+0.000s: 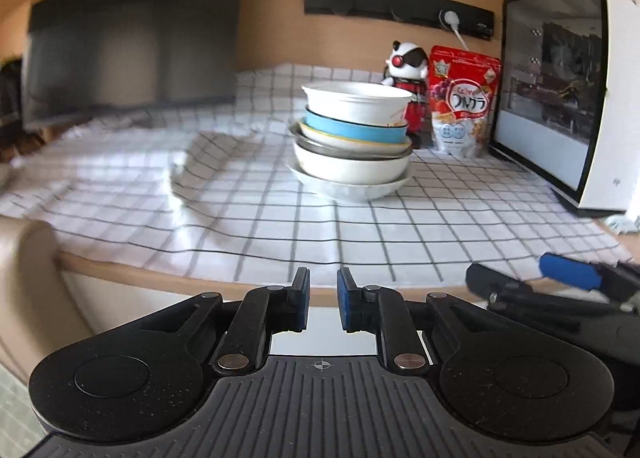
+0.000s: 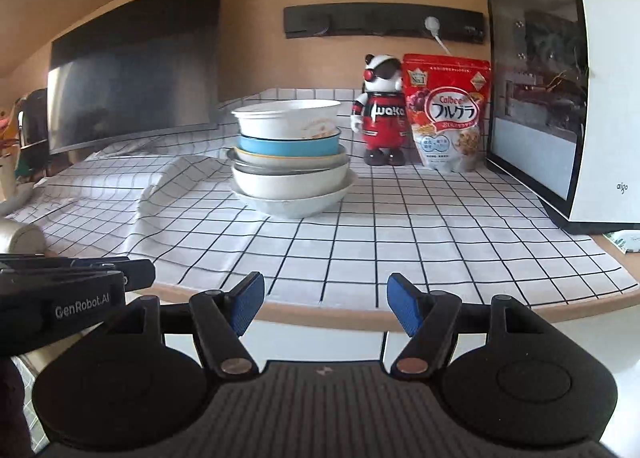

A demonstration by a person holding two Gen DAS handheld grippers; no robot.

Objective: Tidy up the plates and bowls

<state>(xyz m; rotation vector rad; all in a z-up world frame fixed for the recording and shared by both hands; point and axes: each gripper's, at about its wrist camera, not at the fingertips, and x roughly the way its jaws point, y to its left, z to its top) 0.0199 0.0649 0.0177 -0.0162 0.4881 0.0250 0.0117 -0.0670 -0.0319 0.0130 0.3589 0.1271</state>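
Observation:
A stack of several bowls and plates [image 1: 352, 141] stands on the checked tablecloth [image 1: 280, 225]: a white bowl [image 1: 358, 103] on top, a blue one [image 1: 352, 129] under it, a wide white plate [image 1: 348, 187] at the bottom. The stack also shows in the right wrist view [image 2: 290, 157]. My left gripper [image 1: 323, 300] hangs before the table's front edge, jaws narrowly apart and empty. My right gripper [image 2: 325, 308] is open and empty, also short of the edge; it shows in the left wrist view [image 1: 568, 278].
A toy robot [image 2: 380, 113] and a red cereal bag [image 2: 448, 109] stand behind the stack. A white computer case [image 2: 560, 89] is at the right, a dark monitor [image 2: 132, 69] at the back left. The cloth is rumpled [image 2: 160, 185] left of the stack.

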